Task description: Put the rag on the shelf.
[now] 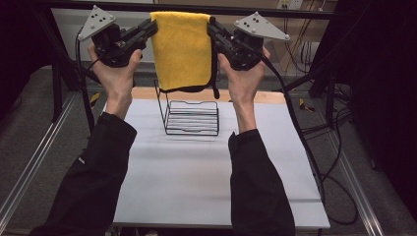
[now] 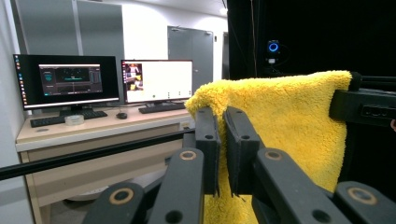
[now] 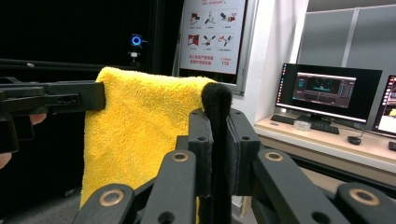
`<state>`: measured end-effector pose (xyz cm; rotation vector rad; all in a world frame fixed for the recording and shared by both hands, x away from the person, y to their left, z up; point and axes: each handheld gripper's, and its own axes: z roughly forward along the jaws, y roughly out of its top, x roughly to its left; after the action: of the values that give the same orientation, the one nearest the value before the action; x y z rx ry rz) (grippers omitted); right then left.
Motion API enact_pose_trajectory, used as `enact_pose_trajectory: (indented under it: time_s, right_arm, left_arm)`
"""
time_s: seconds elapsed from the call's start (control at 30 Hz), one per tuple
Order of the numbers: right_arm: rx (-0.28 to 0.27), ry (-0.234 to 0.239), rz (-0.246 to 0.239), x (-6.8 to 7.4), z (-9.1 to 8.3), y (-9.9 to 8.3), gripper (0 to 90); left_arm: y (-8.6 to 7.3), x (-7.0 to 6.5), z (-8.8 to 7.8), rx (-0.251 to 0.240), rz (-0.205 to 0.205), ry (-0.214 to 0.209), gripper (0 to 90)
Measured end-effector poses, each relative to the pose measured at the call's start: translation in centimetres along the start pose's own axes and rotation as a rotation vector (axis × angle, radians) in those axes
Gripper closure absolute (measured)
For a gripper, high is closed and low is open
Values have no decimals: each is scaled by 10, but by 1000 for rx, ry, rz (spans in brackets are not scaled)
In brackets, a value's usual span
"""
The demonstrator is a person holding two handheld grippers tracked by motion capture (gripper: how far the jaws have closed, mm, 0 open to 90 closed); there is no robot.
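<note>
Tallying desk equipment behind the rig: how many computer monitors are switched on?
2. A dark-screened black monitor sits left on the wooden desk; a bright white-screened monitor stands beside it, to its right. Others may be hidden.

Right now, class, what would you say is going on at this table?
A person holds a yellow towel up in the air, stretched between two handheld grippers. The left gripper is clamped on one top corner and the right gripper on the other, so the cloth hangs flat, its black-trimmed lower edge above a black wire rack standing on the white table. The towel is not on the rack.
</note>
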<state>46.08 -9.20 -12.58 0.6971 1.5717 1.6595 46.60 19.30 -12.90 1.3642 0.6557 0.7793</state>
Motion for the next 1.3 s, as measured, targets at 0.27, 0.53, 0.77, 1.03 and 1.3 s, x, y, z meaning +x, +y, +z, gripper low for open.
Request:
enact_pose_trajectory:
  time_s: [0.27,0.53,0.77,1.03,1.3]
  right_arm:
    - [-4,-10,5,-7,12,4,824]
    - [-19,-18,7,-15,24,6,824]
    - [-27,-29,7,-23,33,6,824]
    - [-19,-29,-9,-28,46,0,824]
    - [3,-13,-21,-28,57,-13,824]
  left_arm:
    - [4,8,13,-2,-3,10,843]
    - [10,14,27,-13,17,26,843]
    - [7,21,39,-33,8,24,843]
    - [-4,31,45,-36,11,28,843]
    - [-20,41,42,-20,20,33,842]
